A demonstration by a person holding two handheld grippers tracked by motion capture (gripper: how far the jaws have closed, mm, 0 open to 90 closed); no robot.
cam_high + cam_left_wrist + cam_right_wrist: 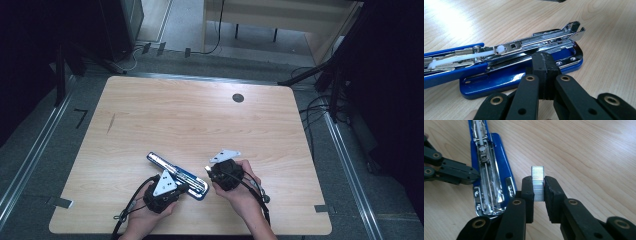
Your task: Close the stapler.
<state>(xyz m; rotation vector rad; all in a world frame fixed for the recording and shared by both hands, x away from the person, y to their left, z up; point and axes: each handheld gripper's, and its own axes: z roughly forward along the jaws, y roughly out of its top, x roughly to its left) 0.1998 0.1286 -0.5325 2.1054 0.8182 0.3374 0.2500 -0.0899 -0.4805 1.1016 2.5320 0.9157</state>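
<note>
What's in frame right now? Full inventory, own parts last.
stapler: 1, blue with chrome insides, opened flat on the near part of the table, between the two grippers
strip of staples: 1, silver, clamped upright in the right hand-held gripper, beside the stapler's open tray
table: 1, light wood, centre of the high view
cable hole: 1, dark, round, far right part of the tabletop
desk: 1, pale wood, on the floor beyond the table
left hand-held gripper: 1, black, jaws shut, tip against the stapler's blue base
right hand-held gripper: 1, black, shut on the staples
hands: 2, at the near edge, one on each gripper
</note>
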